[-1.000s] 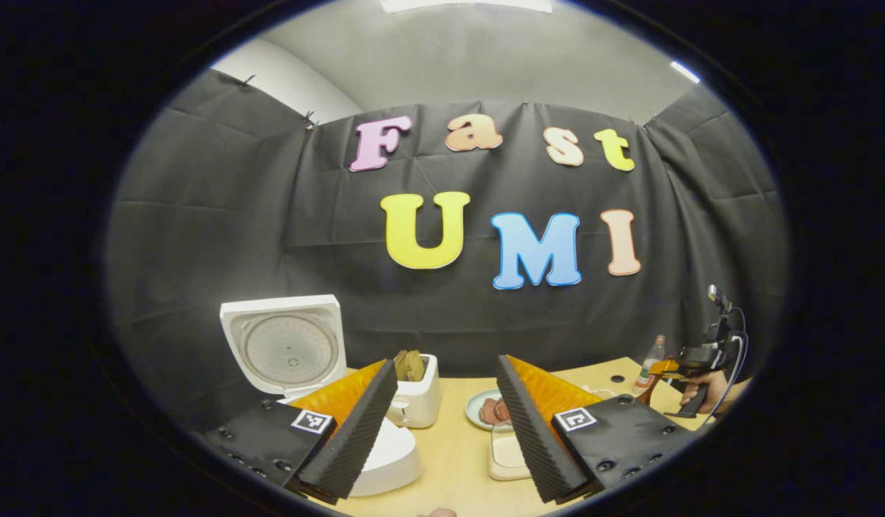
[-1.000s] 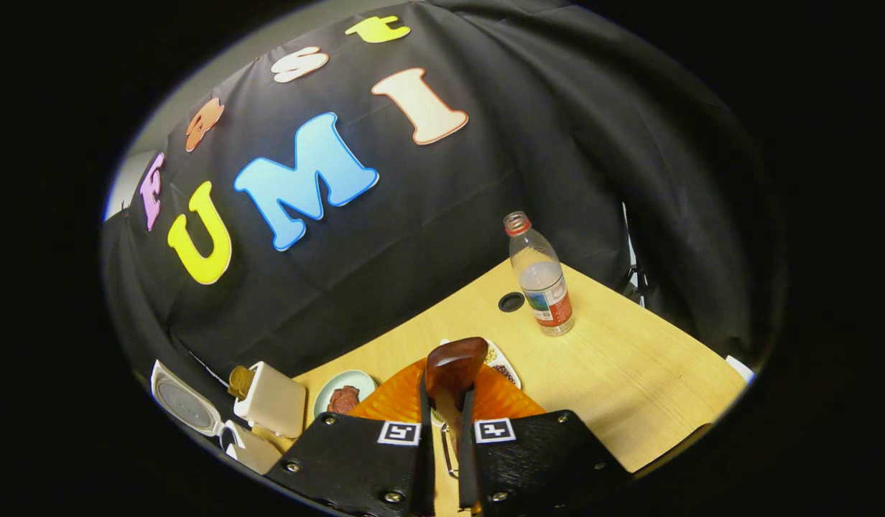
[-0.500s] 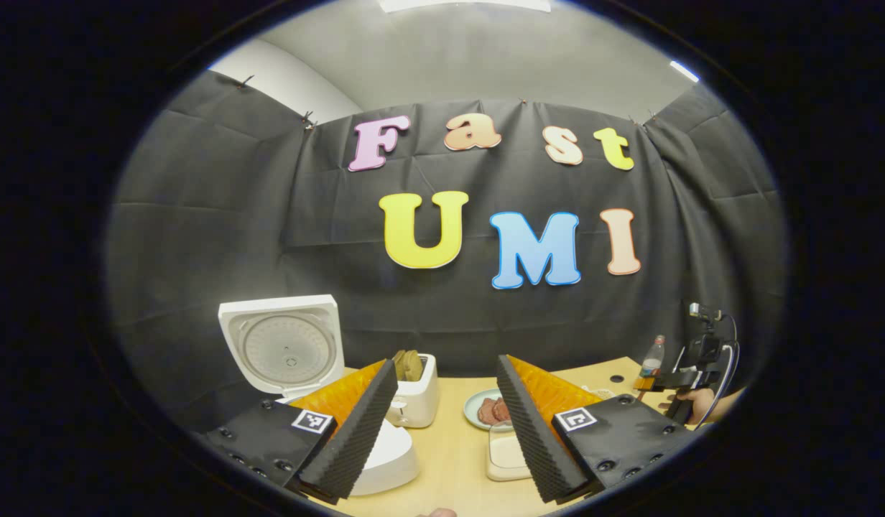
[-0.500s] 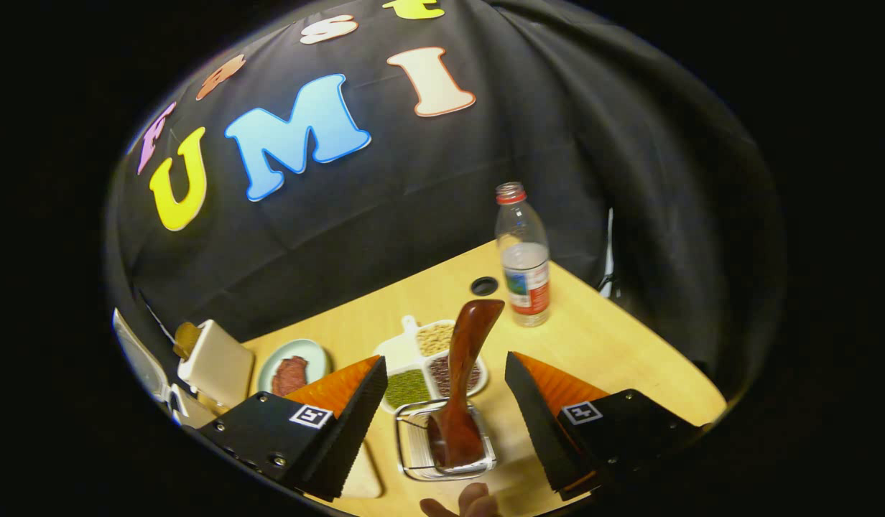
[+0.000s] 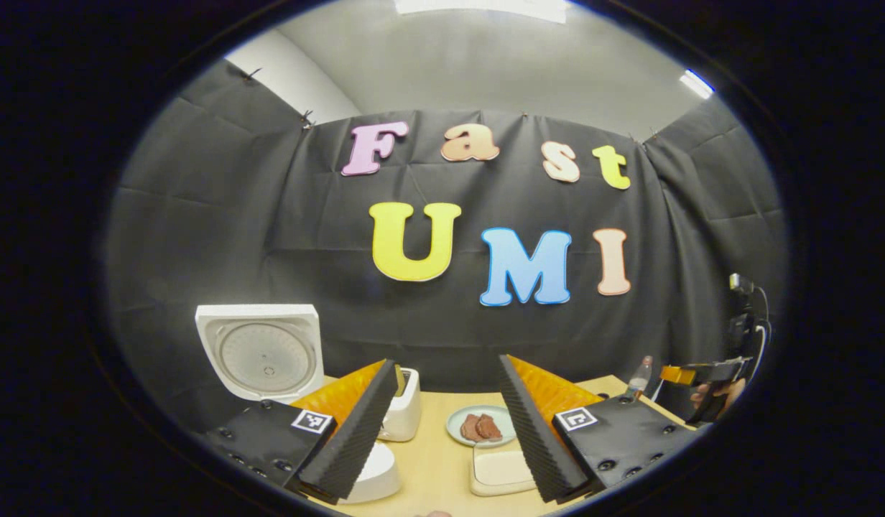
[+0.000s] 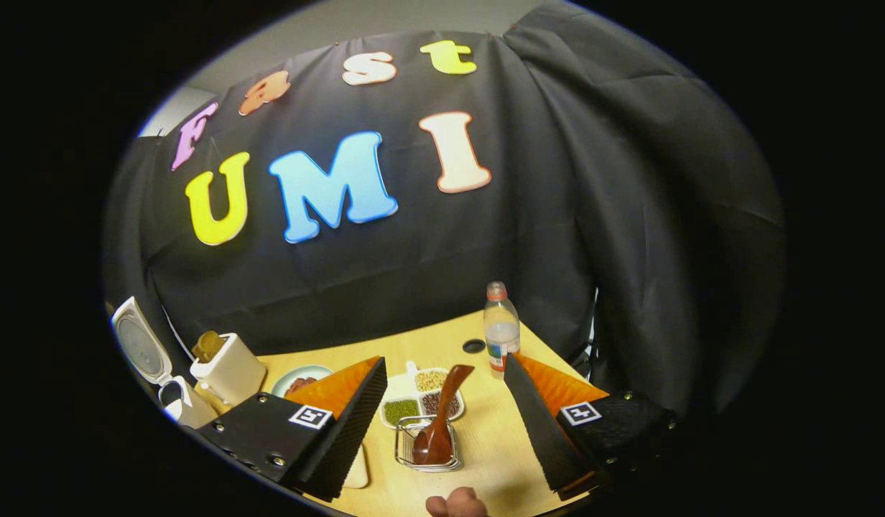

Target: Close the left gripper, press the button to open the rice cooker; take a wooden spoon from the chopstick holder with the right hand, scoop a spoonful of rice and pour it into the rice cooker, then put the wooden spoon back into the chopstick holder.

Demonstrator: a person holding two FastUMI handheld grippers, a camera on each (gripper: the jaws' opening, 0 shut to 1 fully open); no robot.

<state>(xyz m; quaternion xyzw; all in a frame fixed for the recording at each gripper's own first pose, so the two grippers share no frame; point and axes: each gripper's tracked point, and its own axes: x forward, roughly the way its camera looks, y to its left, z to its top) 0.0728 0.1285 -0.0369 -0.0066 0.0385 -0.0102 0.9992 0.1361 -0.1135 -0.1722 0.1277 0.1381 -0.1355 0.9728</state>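
Standing in the chopstick holder (image 6: 428, 454) — dark, glossy wooden spoon (image 6: 439, 420).

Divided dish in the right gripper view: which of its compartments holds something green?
The front-left compartment of the divided dish, beside the wire holder. The compartment behind holds pale grains, the one alongside dark ones.

On the table (image 6: 600, 362), the rice cooker (image 6: 171, 402) sat far left with its lid (image 6: 135, 337) raised, the toaster (image 6: 228, 373) just right of it. A plate (image 6: 302, 376) lay right of the toaster. The divided dish (image 6: 422, 401) lay mid-table, and nearer than it stood the chopstick holder (image 6: 428, 459) with the wooden spoon (image 6: 439, 420) in it. The bottle (image 6: 501, 336) stood farther right, a hole (image 6: 473, 346) in the table beside it.
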